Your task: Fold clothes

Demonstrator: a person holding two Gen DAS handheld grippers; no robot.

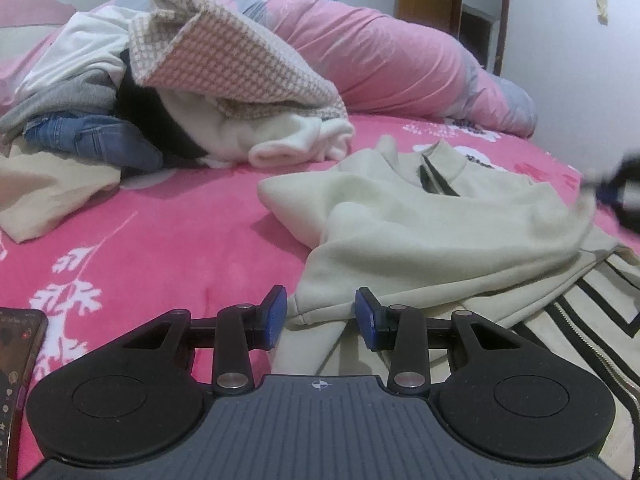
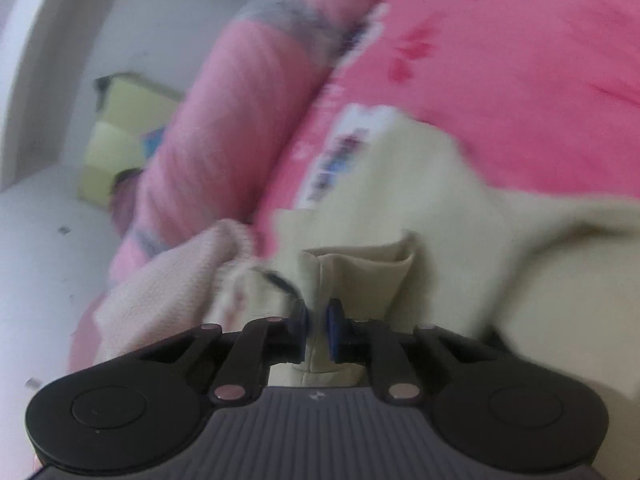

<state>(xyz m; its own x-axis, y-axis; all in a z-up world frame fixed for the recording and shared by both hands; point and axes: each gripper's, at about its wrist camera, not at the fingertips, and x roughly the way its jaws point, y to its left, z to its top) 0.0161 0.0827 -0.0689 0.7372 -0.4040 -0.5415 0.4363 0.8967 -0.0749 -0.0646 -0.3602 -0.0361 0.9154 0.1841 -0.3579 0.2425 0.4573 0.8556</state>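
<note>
A cream jacket (image 1: 420,224) with a collar, black stripes and a zipper lies rumpled on the pink bedsheet (image 1: 180,240). My left gripper (image 1: 320,314) sits at the jacket's near hem. A bunched fold of the cream cloth fills the gap between its blue pads (image 1: 276,312), so it is shut on the cloth. In the right wrist view, my right gripper (image 2: 318,320) is shut on a narrow fold of the same cream jacket (image 2: 440,208). That gripper (image 1: 616,196) also shows blurred at the far right of the left wrist view, lifting the jacket's edge.
A pile of clothes (image 1: 180,92) with a checked knit, jeans and white pieces lies at the back left. A rolled pink quilt (image 1: 380,52) runs along the far side of the bed. A phone (image 1: 16,380) lies at the lower left.
</note>
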